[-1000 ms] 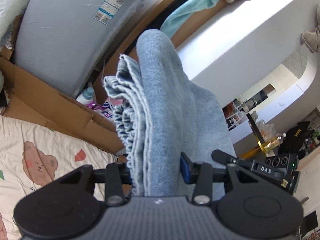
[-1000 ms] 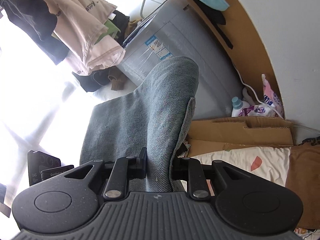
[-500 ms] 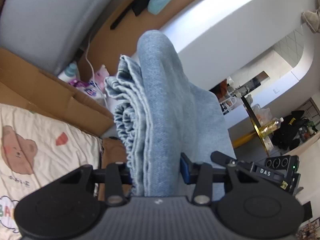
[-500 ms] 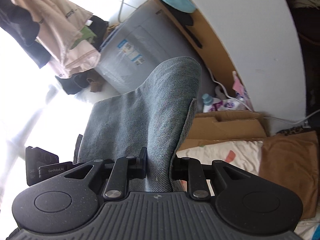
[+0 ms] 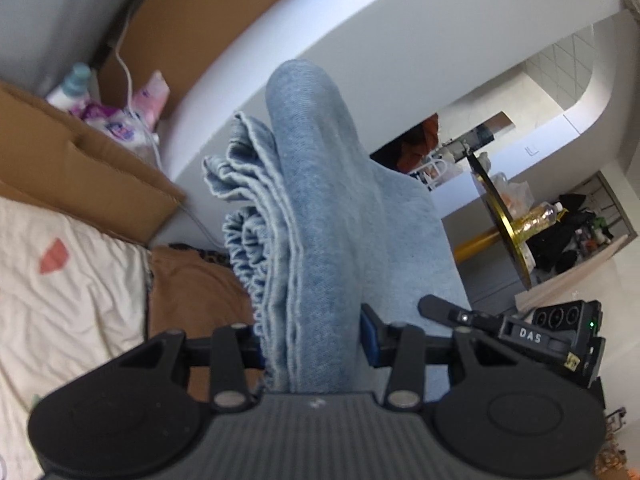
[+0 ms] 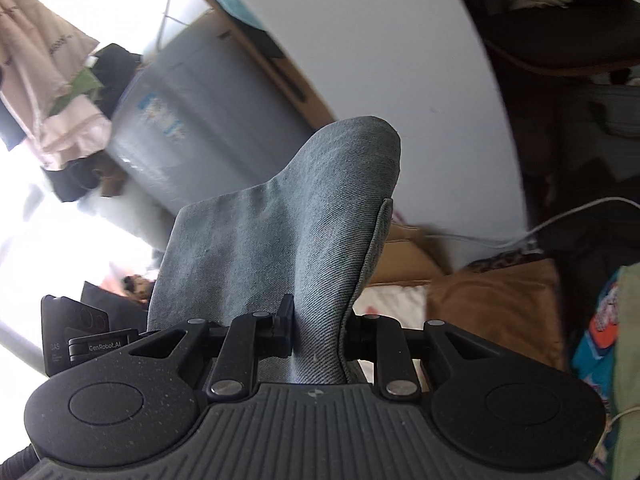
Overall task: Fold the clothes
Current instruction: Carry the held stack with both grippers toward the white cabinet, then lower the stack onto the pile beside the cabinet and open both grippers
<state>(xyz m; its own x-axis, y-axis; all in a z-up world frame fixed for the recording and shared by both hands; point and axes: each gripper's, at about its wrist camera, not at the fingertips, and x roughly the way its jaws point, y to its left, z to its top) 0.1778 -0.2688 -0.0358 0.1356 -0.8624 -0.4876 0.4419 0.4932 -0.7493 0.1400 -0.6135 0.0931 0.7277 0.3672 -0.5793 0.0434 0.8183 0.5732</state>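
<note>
A light blue denim garment (image 5: 316, 216) stands up between my left gripper's (image 5: 312, 344) jaws, which are shut on a thick bunch of its layers, with a gathered hem showing on the left side. In the right wrist view the same denim garment (image 6: 320, 224) rises from my right gripper (image 6: 318, 332), which is shut on a folded edge of it. The cloth spans between both grippers and hides the fingertips. The right gripper's body (image 5: 552, 328) shows at the lower right of the left wrist view, and the left gripper's body (image 6: 80, 336) shows at the lower left of the right wrist view.
Below lies a cream bedsheet (image 5: 68, 280) with a cartoon print and a brown cloth (image 5: 192, 280). Cardboard (image 5: 80, 168), bottles (image 5: 76, 80) and a white cable (image 5: 128, 72) sit by the white wall. A grey appliance (image 6: 192, 128) and hanging clothes (image 6: 48, 60) stand at the left. A gold-legged table (image 5: 504, 224) stands at the right.
Both grippers have come down and forward with the denim still clamped. The bedsheet and brown cloth have grown larger and nearer in view, and the grey appliance has slid up out of the left wrist view.
</note>
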